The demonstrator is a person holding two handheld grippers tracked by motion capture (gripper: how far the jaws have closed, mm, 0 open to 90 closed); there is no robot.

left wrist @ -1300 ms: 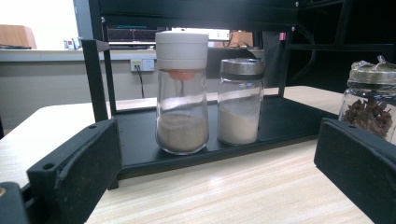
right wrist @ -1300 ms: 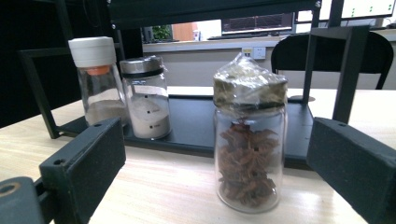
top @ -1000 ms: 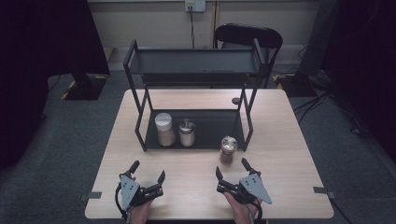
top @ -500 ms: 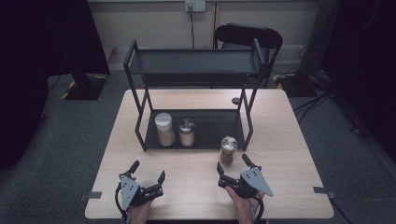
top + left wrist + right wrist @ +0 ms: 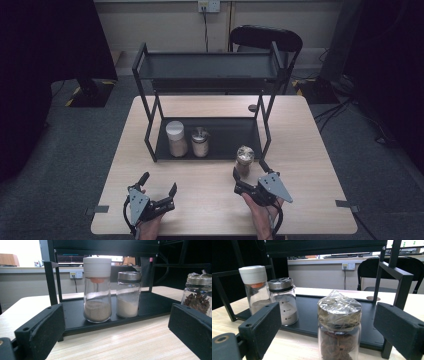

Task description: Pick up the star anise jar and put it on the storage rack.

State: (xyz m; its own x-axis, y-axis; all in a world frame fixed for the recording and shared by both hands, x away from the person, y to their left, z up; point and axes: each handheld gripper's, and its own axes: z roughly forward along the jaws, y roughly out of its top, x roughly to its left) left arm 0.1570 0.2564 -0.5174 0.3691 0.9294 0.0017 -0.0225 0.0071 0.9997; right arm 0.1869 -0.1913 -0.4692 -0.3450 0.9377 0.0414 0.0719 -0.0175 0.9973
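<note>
Right gripper [image 5: 249, 179] is closing in, jaws apart and narrowing around nothing yet; I'm lining up on the upright jar [image 5: 244, 159] dead ahead.

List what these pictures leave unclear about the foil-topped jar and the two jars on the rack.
- Foil-topped jar: its base is cut off by the bottom edge of the right gripper view; in the left gripper view the tongs' right jaw covers its lower part.
- White-capped jar: the left jaw hides its bottom in the right gripper view.
- Steel-lidded jar: its label marks are too small to read.
- Small dark disc on the table: too small to identify in the high view.
</note>
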